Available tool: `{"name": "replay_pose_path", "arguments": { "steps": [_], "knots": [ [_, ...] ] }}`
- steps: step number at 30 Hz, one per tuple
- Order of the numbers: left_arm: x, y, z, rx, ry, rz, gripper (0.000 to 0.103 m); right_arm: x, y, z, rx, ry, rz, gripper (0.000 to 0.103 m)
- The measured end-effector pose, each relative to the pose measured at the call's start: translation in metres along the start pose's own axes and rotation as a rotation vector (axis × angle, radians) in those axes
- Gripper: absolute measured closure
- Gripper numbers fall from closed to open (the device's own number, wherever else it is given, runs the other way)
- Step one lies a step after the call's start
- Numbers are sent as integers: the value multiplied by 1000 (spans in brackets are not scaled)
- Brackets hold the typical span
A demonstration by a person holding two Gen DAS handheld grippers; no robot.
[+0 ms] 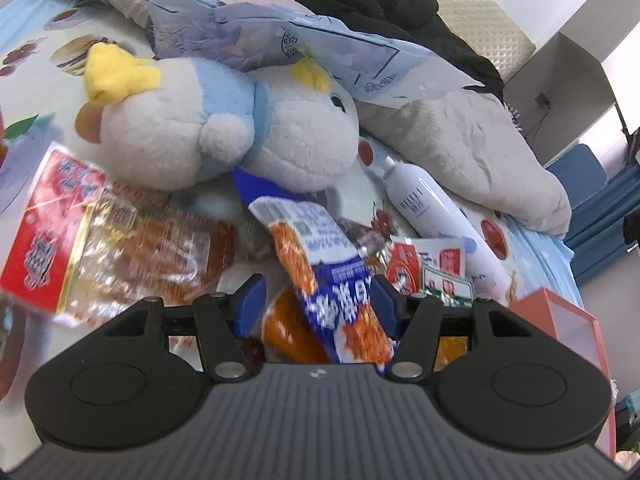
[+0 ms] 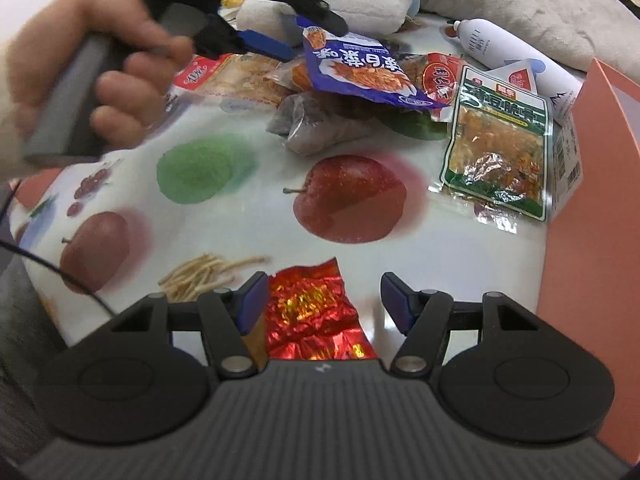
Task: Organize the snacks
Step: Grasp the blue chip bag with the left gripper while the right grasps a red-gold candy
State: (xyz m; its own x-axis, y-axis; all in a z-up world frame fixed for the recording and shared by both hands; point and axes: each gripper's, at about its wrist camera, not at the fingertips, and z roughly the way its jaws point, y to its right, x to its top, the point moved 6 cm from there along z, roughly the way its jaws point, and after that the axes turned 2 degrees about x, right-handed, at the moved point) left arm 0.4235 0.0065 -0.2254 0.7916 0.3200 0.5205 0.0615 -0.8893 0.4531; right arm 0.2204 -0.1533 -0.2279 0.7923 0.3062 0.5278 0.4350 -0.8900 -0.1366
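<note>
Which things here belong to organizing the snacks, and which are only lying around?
For the job: blue packet; green packet; red foil packet; red-and-clear packet; grey packet; orange box; left gripper and right gripper, both open.

Lying about: plush toy; white bottle; grey pillow; black jacket.

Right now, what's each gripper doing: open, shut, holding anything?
Left gripper: open, astride the blue snack packet, not gripping.
Right gripper: open over the red foil wrapper, holding nothing.
</note>
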Motion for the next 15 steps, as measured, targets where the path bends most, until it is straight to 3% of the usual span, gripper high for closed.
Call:
{"name": "replay_pose_path", "arguments": {
  "steps": [5,13,15],
  "knots": [
    [7,6,19,40,11,35,40,2,-2,2,56,-10,10,38],
    [12,11,43,119,22,94,41,-13,-12,13,46,-60,-71,40],
    [13,11,45,126,25,101,46,-14,-14,13,30,-51,-94,45]
  ]
}}
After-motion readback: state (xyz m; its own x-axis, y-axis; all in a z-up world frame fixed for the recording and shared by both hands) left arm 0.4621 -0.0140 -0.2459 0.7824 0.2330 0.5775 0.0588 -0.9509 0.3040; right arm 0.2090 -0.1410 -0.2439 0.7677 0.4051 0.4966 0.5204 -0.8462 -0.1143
